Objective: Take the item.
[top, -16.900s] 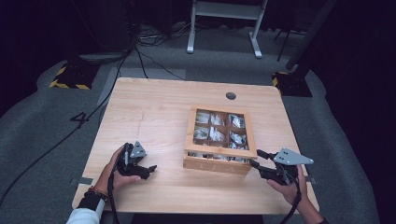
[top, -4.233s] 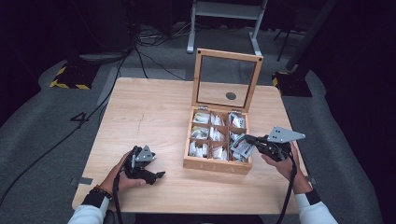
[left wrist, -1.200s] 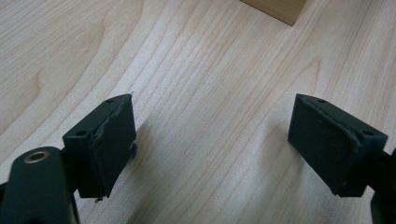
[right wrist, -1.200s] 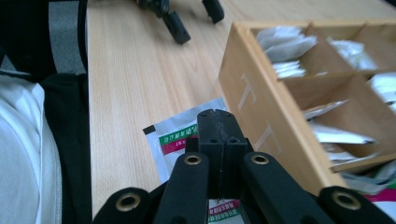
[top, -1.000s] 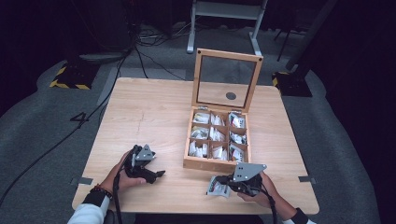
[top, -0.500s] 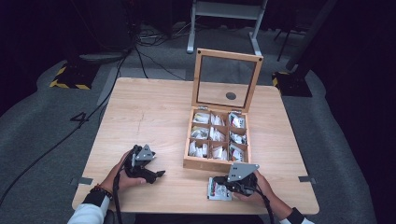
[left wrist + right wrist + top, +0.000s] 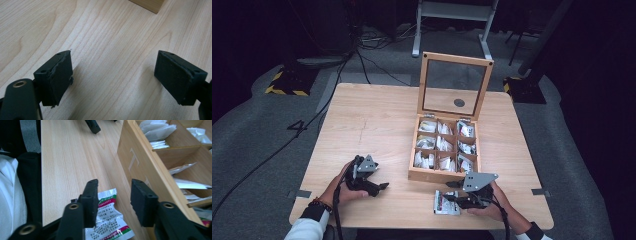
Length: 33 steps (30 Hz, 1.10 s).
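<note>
Right tongs point(image 7: 453, 197) had just opened, packet point(image 7: 446, 203) lying loose on table point(image 7: 377, 120) beneath; left tongs point(image 7: 381, 187) open, empty.

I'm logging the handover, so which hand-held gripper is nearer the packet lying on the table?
Right. The right hand-held gripper sits directly over the packet, jaws apart. The left hand-held gripper rests farther along the table edge.
</note>
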Motion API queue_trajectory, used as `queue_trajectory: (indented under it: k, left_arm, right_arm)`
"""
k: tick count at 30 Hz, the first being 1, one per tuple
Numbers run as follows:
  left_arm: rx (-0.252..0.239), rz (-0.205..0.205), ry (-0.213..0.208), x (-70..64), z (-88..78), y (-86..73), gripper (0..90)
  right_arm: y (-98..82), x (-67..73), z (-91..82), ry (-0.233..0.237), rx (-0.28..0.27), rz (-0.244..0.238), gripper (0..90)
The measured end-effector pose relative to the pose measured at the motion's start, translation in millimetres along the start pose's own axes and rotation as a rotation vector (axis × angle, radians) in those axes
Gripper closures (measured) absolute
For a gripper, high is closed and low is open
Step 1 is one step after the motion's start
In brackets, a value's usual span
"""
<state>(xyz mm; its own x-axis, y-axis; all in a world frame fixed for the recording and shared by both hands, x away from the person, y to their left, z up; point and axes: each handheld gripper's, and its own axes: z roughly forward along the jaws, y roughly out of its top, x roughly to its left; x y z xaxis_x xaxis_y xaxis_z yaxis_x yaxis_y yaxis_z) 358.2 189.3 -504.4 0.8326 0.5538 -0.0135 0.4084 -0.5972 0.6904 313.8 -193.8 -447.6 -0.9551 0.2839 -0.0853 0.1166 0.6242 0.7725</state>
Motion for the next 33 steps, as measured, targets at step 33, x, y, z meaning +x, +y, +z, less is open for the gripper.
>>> queue_trajectory:
  k: [33]
  left_arm:
    - [0.018,-0.011,0.01,3.5,1.6,3.9,14.8]
  right_arm:
    - [-11.5,-60.9,-69.8,-0.321,-0.143,0.162,27.7]
